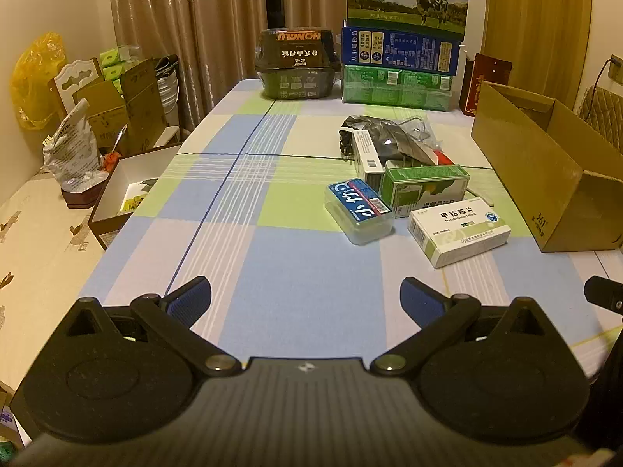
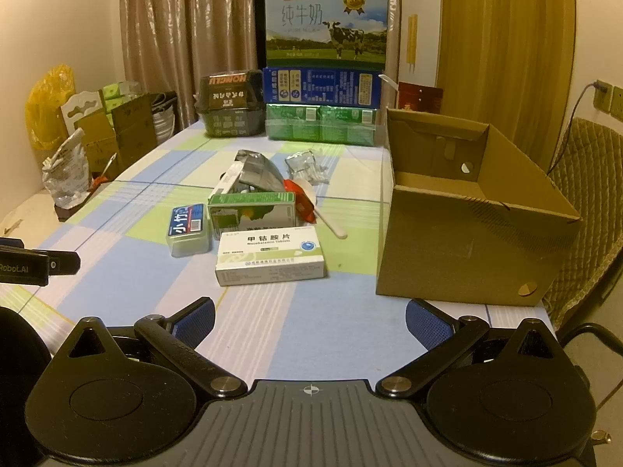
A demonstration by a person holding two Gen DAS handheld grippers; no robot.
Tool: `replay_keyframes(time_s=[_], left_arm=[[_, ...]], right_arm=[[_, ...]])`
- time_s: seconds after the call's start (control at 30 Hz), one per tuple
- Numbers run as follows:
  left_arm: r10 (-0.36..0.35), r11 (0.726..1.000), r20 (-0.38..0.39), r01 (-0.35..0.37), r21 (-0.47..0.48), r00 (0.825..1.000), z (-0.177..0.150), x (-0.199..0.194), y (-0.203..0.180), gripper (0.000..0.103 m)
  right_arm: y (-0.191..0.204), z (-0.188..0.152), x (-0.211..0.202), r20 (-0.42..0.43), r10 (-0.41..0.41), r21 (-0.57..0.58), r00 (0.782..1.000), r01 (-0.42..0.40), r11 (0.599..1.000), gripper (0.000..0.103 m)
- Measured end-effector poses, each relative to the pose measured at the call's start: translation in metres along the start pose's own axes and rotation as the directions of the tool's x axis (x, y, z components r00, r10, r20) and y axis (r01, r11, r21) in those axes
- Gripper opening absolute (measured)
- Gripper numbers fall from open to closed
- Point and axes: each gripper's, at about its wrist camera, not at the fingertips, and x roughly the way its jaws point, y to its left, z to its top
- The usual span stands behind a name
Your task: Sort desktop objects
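A pile of small items lies mid-table: a white and green medicine box (image 1: 459, 231) (image 2: 270, 258), a clear case with a blue label (image 1: 360, 210) (image 2: 188, 229), a green box (image 1: 424, 186) (image 2: 253, 210), a narrow white box (image 1: 368, 157), a dark foil bag (image 1: 393, 136) (image 2: 259, 171) and a white spoon (image 2: 327, 220). An open cardboard box (image 1: 545, 179) (image 2: 467, 225) stands to their right. My left gripper (image 1: 305, 299) is open and empty, short of the pile. My right gripper (image 2: 309, 323) is open and empty, near the medicine box and the cardboard box.
Stacked milk cartons (image 1: 405, 35) (image 2: 325, 66) and a dark food tub (image 1: 298, 64) (image 2: 229, 103) stand at the table's far end. A bench on the left holds boxes and bags (image 1: 117, 116). A quilted chair (image 2: 584, 194) stands at the right.
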Motion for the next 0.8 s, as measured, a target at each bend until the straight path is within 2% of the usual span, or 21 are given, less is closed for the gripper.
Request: replay_keyframes(time_s=[0.8], left_arm=[[0.003,1.000,-0.004,-0.003,0.006,1.000,-0.0030,0.0021,0.0022,0.102]], right_arm=[[0.0026,-0.0007,0.0002,-0.006,-0.005,-0.019,1.000,0.005,1.000,0.101]])
